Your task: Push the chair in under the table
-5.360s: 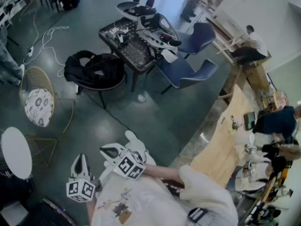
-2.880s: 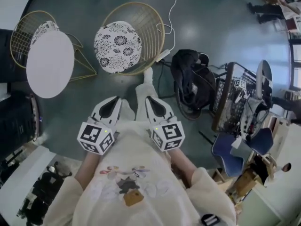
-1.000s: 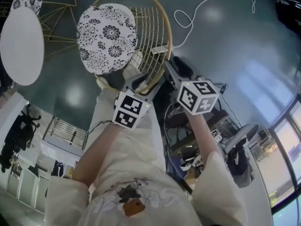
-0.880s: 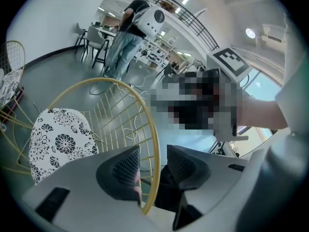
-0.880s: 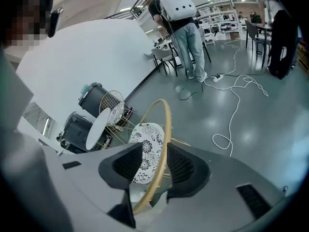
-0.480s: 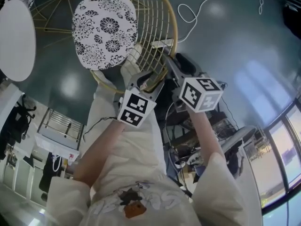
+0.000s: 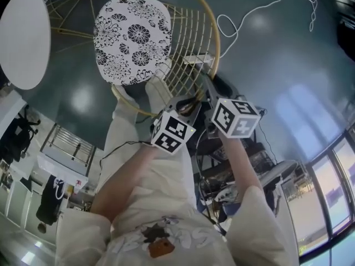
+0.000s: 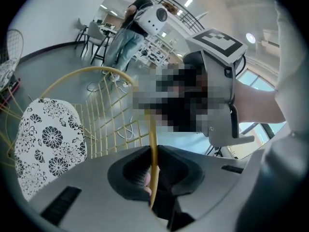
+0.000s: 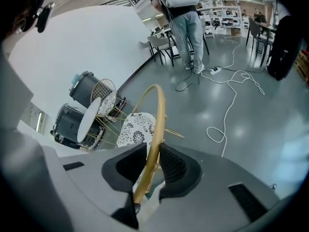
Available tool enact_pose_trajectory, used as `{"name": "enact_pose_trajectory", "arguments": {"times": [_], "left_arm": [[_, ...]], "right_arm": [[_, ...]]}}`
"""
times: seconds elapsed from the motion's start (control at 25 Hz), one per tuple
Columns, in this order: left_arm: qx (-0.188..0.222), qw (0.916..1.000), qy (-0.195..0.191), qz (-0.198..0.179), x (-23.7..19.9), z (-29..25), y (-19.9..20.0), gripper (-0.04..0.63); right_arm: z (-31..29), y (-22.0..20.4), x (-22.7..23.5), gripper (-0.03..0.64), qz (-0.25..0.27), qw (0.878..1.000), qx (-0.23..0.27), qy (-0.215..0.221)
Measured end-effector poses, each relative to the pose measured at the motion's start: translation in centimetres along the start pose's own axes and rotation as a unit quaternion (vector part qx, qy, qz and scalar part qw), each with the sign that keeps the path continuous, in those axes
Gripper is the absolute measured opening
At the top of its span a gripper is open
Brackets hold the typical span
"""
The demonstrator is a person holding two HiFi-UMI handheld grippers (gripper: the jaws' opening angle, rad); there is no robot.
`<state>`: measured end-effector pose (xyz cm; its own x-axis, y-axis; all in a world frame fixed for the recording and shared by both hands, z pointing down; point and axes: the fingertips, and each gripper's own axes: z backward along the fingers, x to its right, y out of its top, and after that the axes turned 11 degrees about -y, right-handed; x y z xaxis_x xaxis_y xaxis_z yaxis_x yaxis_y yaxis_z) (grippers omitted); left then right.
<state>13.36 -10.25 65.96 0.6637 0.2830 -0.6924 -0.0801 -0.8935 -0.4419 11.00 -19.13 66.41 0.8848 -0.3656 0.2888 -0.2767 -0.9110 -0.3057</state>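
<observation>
The gold wire chair has a floral cushion and a round top rim. It stands a short way from the white round table. Both grippers are at the near part of that rim. My left gripper has the thin rim running upright between its pads, and its jaws are closing on it. My right gripper has the rim running slantwise between its pads, jaws closing too, and the pads touch the tube on both sides.
A second wire chair stands behind the table, beside two grey drums. A white cable trails over the floor to the right. A person stands farther off. My own legs are just behind the chair.
Both grippers have come down onto the chair's top rim. Their jaws have gone from wide open to closed around the rim. The chair itself has not shifted.
</observation>
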Motion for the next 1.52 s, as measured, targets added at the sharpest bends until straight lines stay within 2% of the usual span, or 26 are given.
{"name": "enact_pose_trajectory", "arguments": {"times": [0.2, 0.4, 0.6, 0.8, 1.12, 1.52], "left_arm": [[0.003, 0.9995, 0.031, -0.009, 0.6, 0.5, 0.2, 0.058], [-0.003, 0.9992, 0.040, 0.000, 0.5, 0.3, 1.3, 0.058], [0.003, 0.9991, 0.040, 0.015, 0.4, 0.3, 1.1, 0.058], [0.012, 0.9988, 0.043, 0.019, -1.2, 0.0, 0.0, 0.058], [0.016, 0.9995, 0.028, -0.003, -0.8, 0.0, -1.1, 0.058], [0.028, 0.9995, -0.008, 0.015, 0.0, 1.2, 0.9, 0.058]], "right_arm": [[0.8, 0.0, -0.2, 0.074, -0.029, 1.000, 0.001, -0.001], [1.1, 1.3, 0.2, 0.066, -0.067, 0.997, 0.016, -0.020], [1.0, 1.5, 0.0, 0.065, -0.065, 0.998, 0.018, -0.018], [-0.3, 1.0, 0.1, 0.064, -0.068, 0.997, 0.042, -0.023], [-0.1, -0.1, 0.2, 0.065, -0.066, 0.994, 0.068, -0.046], [1.0, 1.7, -0.8, 0.064, -0.051, 0.995, 0.058, -0.064]]}}
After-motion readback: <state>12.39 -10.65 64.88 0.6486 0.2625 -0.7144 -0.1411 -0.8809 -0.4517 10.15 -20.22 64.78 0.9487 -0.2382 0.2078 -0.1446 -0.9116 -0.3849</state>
